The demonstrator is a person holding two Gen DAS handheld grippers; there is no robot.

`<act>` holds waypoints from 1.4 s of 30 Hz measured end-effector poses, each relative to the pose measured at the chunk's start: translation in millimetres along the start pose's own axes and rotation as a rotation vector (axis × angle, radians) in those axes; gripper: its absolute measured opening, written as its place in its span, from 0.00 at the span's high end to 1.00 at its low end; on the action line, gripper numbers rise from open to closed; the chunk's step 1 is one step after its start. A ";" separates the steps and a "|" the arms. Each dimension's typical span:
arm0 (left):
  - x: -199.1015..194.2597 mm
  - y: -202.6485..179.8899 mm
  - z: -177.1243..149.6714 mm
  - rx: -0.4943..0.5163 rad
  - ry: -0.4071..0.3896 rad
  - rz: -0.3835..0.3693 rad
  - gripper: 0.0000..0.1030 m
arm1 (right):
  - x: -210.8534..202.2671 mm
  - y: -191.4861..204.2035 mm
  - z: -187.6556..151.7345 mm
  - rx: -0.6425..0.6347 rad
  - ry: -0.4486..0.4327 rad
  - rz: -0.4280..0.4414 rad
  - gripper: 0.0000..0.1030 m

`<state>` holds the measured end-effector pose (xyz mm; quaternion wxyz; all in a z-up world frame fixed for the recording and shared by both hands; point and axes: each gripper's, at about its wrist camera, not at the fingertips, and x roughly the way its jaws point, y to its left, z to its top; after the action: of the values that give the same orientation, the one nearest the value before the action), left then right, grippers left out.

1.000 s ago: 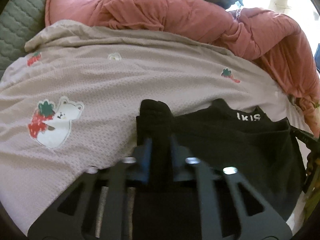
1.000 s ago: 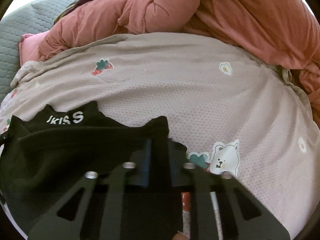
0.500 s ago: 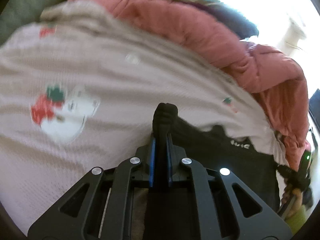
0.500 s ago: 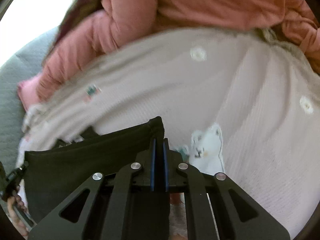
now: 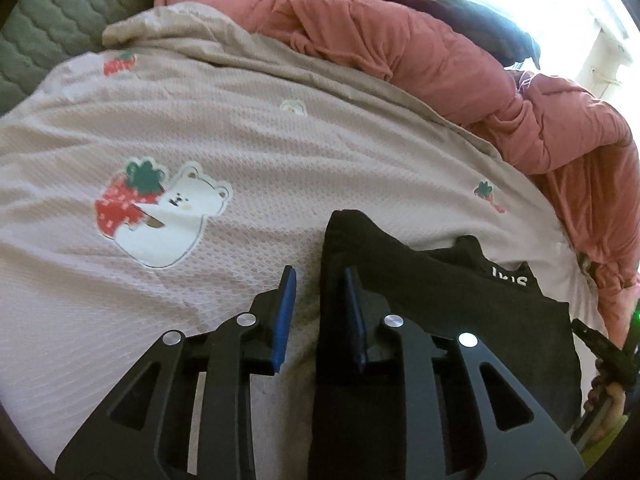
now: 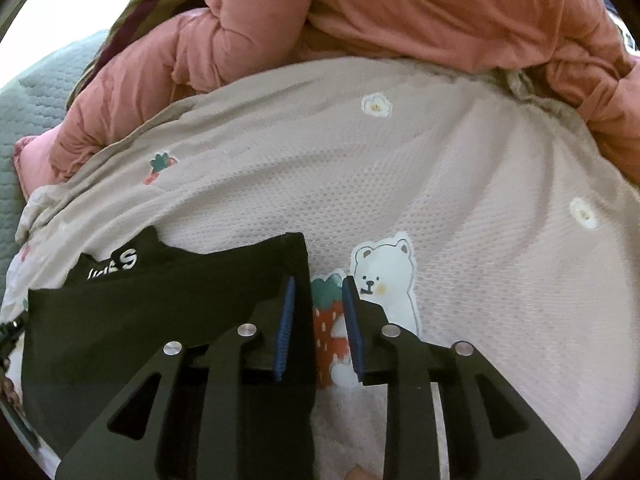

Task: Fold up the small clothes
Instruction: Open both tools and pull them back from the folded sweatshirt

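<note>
A small black garment (image 5: 440,300) with white lettering on its band lies folded on the pinkish bed sheet (image 5: 280,152). My left gripper (image 5: 320,272) sits low over its left edge. The jaws are opening: the cloth's corner rests against the right blue pad (image 5: 354,320), while the left pad stands clear of it. In the right wrist view the same garment (image 6: 160,312) fills the lower left. My right gripper (image 6: 319,280) is at its right edge, also opening, with the hem beside the left pad (image 6: 285,328) and the sheet's strawberry print showing in the gap.
A bunched pink duvet (image 5: 420,52) lies along the far side of the sheet (image 6: 440,184), with dark striped fabric (image 5: 460,4) behind it. Green quilted fabric (image 5: 60,20) shows at the far left. The sheet carries bear and strawberry prints (image 5: 160,212).
Both grippers were shut on the garment's two corners; now both pairs of jaws stand apart and the cloth rests on the sheet. Both views shifted sideways and rolled.
</note>
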<state>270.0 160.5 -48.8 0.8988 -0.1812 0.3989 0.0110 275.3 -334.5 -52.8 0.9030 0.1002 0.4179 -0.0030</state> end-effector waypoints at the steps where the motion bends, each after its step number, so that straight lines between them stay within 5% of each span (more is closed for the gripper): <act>1: -4.3 -1.6 -0.1 0.006 -0.003 0.009 0.81 | -2.7 -0.6 -0.9 0.001 -0.002 0.005 0.74; 9: -32.9 -16.6 -7.6 0.060 -0.015 0.025 0.65 | -33.4 2.2 -28.5 -0.016 0.019 0.085 0.62; 15: -53.8 -34.5 -23.3 0.070 -0.009 -0.047 0.63 | -46.8 17.9 -48.5 -0.102 0.030 0.083 0.53; 21: -60.5 -56.7 -55.9 0.179 0.019 -0.020 0.61 | -51.4 25.6 -61.0 -0.143 0.047 0.060 0.46; 32: -41.7 -95.0 -89.0 0.364 0.064 0.078 0.45 | -75.1 69.5 -82.5 -0.317 -0.015 0.106 0.46; 42: -36.3 -81.8 -96.8 0.327 0.114 0.098 0.41 | -51.5 67.7 -95.0 -0.370 0.102 0.069 0.46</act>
<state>189.7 56.3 -56.3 0.8906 -0.0132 0.4540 -0.0205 176.2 -254.7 -61.8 0.8832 -0.0532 0.4528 0.1102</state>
